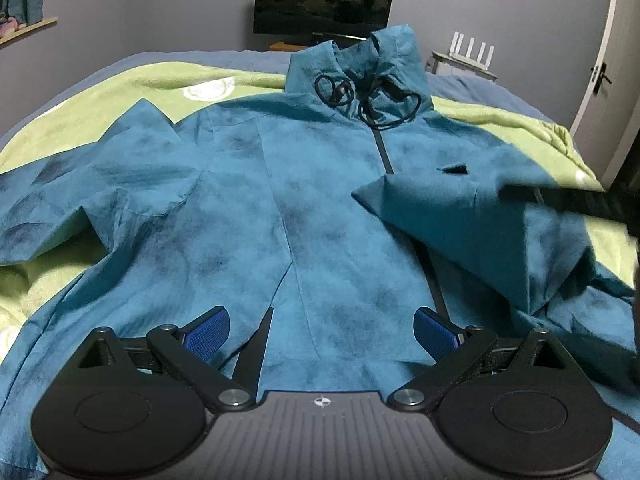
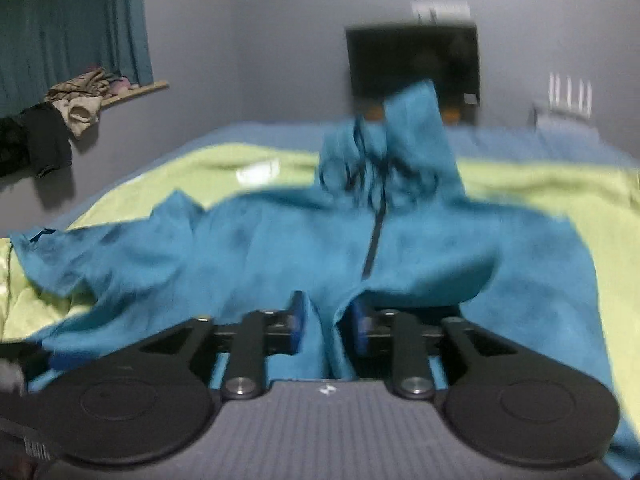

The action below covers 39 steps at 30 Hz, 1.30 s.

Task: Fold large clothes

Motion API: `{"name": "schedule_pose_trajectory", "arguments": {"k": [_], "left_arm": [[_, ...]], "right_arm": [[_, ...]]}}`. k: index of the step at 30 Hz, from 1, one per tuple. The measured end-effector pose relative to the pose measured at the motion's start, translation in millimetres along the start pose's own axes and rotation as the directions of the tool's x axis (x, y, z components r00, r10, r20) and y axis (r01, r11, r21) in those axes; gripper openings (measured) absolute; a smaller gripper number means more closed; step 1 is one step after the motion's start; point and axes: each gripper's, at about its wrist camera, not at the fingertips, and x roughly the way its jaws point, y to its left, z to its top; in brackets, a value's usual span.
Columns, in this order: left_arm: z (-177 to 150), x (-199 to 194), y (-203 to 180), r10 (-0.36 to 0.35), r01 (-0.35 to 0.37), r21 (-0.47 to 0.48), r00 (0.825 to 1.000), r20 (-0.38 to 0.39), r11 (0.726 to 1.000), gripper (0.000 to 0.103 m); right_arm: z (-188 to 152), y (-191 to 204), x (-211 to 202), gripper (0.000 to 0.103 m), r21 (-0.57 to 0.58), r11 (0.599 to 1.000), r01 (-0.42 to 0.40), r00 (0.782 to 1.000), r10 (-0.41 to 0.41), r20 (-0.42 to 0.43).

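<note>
Two hand-held grippers: left [image 1: 322, 334] spread wide over the crinkly teal jacket [image 1: 256, 208], right [image 2: 328, 326] pinching its sleeve fold.

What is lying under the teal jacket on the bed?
Under the teal jacket lies a light green blanket, showing around its edges, and beyond that a blue bed cover. Whatever lies directly beneath the jacket's body is covered and cannot be seen.

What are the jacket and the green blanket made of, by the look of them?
Jacket: thin woven fabric, likely synthetic, matte; it holds sharp creases and crisp folds. Blanket: soft fleece or plush, going by its fuzzy nap. Neither is certain from looks alone.
</note>
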Motion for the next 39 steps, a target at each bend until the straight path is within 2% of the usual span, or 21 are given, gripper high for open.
{"name": "schedule_pose_trajectory", "arguments": {"k": [3,5,8,12,14,16,18,19,20,21,24,26,28,29,30,31,32,33,35,36,39], "left_arm": [[10.5,-9.4,-3.4,-0.022,0.021,0.008,0.999,0.026,1.000,0.100],[24.9,-15.8,-10.9,-0.054,0.052,0.030,0.997,0.049,0.998,0.101],[50.2,-19.5,-35.7,-0.109,0.103,0.078,0.991,0.078,0.992,0.102],[73.7,-2.5,-87.8,-0.174,0.160,0.195,0.983,0.056,0.968,0.102],[77.2,13.5,-116.7,-0.182,0.169,0.278,0.983,0.023,0.946,0.102],[73.6,32.1,-144.2,-0.146,0.140,0.363,0.989,-0.011,0.921,0.099],[65.9,53.3,-165.9,-0.062,0.070,0.462,0.998,-0.032,0.884,0.088],[60.9,64.2,-172.6,-0.006,0.024,0.507,0.999,-0.037,0.862,0.067],[56.2,72.3,-173.7,0.022,0.004,0.529,0.999,-0.043,0.849,0.028],[54.3,77.5,-169.6,0.037,-0.004,0.524,0.998,-0.052,0.852,0.016],[59.0,66.2,-127.3,-0.025,0.027,0.353,1.000,-0.010,0.935,0.010],[65.5,55.7,-88.9,-0.005,-0.001,0.212,1.000,0.029,0.977,0.005],[66.0,49.4,-44.9,-0.002,0.001,0.019,0.999,0.034,1.000,0.011],[63.1,50.4,-23.2,-0.013,0.014,-0.085,1.000,0.016,0.996,0.024],[58.6,54.3,-2.5,-0.027,0.025,-0.177,1.000,-0.011,0.984,0.034],[51.8,58.7,13.5,-0.044,0.032,-0.244,0.998,-0.043,0.969,0.050],[45.5,63.7,24.4,-0.060,0.037,-0.283,0.995,-0.074,0.958,0.058],[39.6,68.3,31.5,-0.073,0.038,-0.305,0.992,-0.103,0.952,0.061],[31.0,74.7,37.3,-0.072,0.026,-0.305,0.987,-0.140,0.952,0.071],[29.1,75.1,34.6,-0.053,0.013,-0.276,0.989,-0.136,0.961,0.072],[28.3,68.3,3.5,0.042,-0.047,-0.056,0.995,-0.093,0.997,0.078]], "right_arm": [[-27.1,-30.6,-33.1,0.057,0.084,0.996,0.015,1.000,-0.017,0.020],[-30.4,-47.3,-53.6,0.062,0.127,0.990,0.061,0.996,-0.068,0.050],[-39.6,-78.3,-70.5,0.062,0.269,0.956,0.120,0.985,-0.149,0.089],[-53.1,-109.6,-71.5,0.062,0.423,0.890,0.168,0.974,-0.216,0.068],[-60.2,-119.3,-66.9,0.062,0.468,0.862,0.196,0.970,-0.239,0.034],[-63.0,-125.0,-63.1,0.062,0.494,0.847,0.196,0.971,-0.236,0.021],[-64.1,-127.0,-64.8,0.062,0.494,0.849,0.187,0.973,-0.231,0.028],[-65.3,-126.7,-65.3,0.062,0.490,0.853,0.182,0.973,-0.227,0.033],[-64.9,-125.1,-66.9,0.062,0.485,0.856,0.178,0.974,-0.223,0.036],[-64.1,-124.3,-63.7,0.062,0.480,0.859,0.176,0.975,-0.221,0.038],[-60.4,-120.9,-67.2,0.062,0.479,0.862,0.164,0.976,-0.212,0.048],[-59.3,-119.7,-70.5,0.062,0.481,0.863,0.156,0.977,-0.207,0.053],[-57.1,-119.0,-69.3,0.062,0.481,0.864,0.152,0.979,-0.198,0.048],[-56.6,-118.2,-67.9,0.062,0.479,0.865,0.151,0.980,-0.195,0.043],[-56.4,-117.7,-66.7,0.062,0.476,0.866,0.151,0.981,-0.193,0.038],[-56.3,-116.9,-65.4,0.062,0.473,0.868,0.151,0.981,-0.190,0.034],[-56.4,-116.3,-64.5,0.062,0.469,0.870,0.151,0.982,-0.187,0.029],[-56.6,-115.7,-64.0,0.062,0.466,0.872,0.152,0.983,-0.185,0.025],[-57.2,-114.5,-63.7,0.062,0.462,0.873,0.155,0.983,-0.182,0.014],[-57.5,-114.2,-63.0,0.062,0.462,0.873,0.157,0.984,-0.180,0.006],[-59.6,-114.2,-60.6,0.062,0.464,0.868,0.176,0.982,-0.185,-0.026]]}}
